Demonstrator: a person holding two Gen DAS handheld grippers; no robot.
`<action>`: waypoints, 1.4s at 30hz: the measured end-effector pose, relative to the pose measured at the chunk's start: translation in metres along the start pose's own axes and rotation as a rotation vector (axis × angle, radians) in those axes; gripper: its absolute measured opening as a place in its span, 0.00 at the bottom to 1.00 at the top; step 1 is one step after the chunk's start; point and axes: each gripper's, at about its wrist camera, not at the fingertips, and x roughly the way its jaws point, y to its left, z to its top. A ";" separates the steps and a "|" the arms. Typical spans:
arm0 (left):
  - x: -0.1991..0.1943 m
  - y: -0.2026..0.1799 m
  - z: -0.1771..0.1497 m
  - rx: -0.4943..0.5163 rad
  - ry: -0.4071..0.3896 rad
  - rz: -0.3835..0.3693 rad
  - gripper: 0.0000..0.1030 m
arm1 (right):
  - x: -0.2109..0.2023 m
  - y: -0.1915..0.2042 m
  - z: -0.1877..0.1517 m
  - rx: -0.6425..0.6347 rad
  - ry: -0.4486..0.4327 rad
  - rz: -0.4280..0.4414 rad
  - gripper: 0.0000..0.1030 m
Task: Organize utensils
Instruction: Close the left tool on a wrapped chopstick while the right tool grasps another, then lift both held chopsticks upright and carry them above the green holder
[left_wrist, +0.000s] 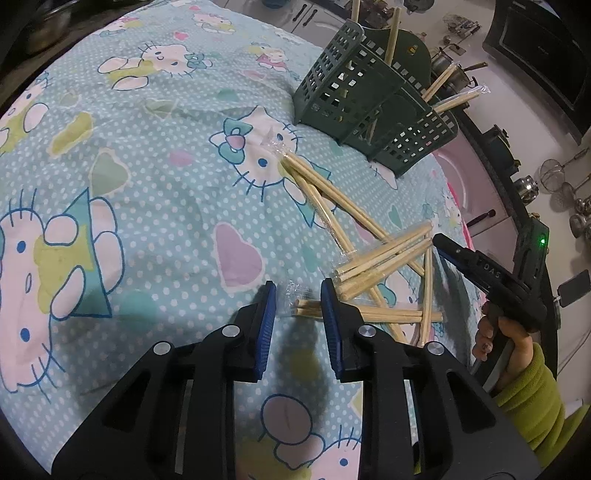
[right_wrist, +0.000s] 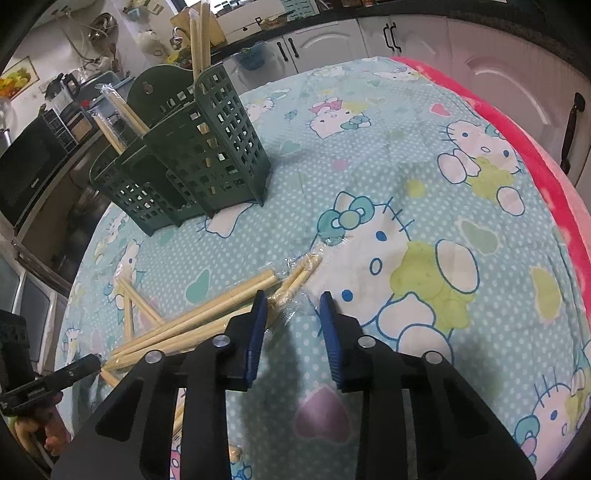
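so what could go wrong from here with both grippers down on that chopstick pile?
1. The left gripper straddles only the end of a wrapped pair; the clear wrapper may slip or tear.
2. The chopsticks lie crossed, so lifting one may drag others.
3. The right gripper has mostly crinkled wrapper between its fingers; it might pinch plastic alone.

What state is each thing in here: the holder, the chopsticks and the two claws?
Green holder: upright on the cloth, some chopsticks already standing in it.
Loose chopsticks: wrapped, lying crossed in a pile.
Left claw: around one wrapped pair's end, not visibly pressing.
Right claw: around a wrapper end, pads apart.
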 end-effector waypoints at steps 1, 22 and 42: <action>0.000 0.000 0.000 0.000 0.000 0.001 0.19 | 0.000 0.000 0.000 -0.001 0.000 0.002 0.25; -0.004 0.000 -0.005 0.012 -0.001 -0.013 0.05 | -0.009 0.010 -0.001 -0.050 -0.040 -0.012 0.02; -0.041 -0.014 0.008 0.058 -0.102 -0.062 0.03 | -0.058 0.050 0.002 -0.214 -0.154 0.023 0.02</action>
